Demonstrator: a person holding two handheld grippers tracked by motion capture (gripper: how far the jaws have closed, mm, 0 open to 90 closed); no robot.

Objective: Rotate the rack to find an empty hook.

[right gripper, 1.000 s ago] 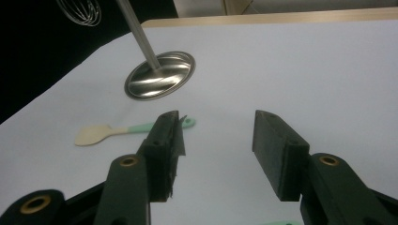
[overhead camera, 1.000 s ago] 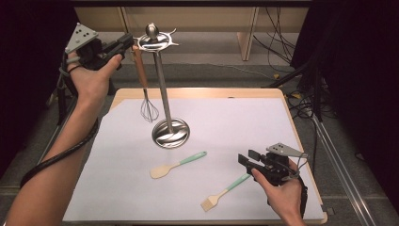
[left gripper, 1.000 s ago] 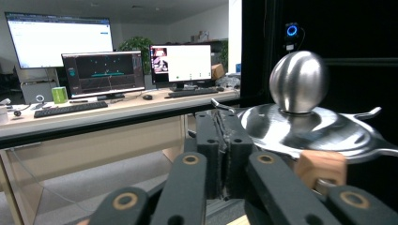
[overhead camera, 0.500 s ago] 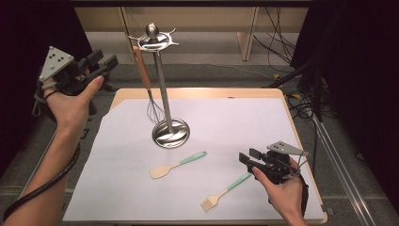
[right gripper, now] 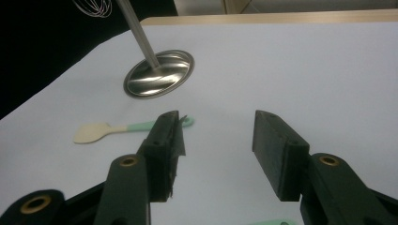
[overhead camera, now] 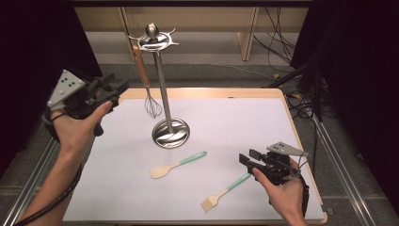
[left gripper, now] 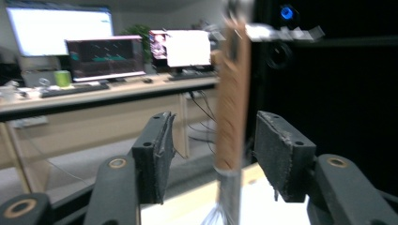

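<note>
Item: whisk (overhead camera: 147, 89), wooden handle, wire head. It is hung by its handle top from a hook of the steel utensil stand (overhead camera: 162, 84), head down and clear of the table (overhead camera: 263, 117), evidently so that it is stored upright and off the white surface.

Left claw (overhead camera: 114, 87): held in the air just left of the whisk, jaws apart, nothing gripped. In the left gripper view the whisk handle (left gripper: 232, 93) is framed between the jaws but lies beyond them.

Right claw (overhead camera: 248, 157): held low near the table's front right, jaws apart and empty, aimed toward the spatula (overhead camera: 178, 164); the brush (overhead camera: 225, 191) lies just beside it. Both utensils are judged to await hanging.

Change noted: against the earlier frames, the left claw is withdrawn down and leftward from the stand's top; the right claw is unmoved.
</note>
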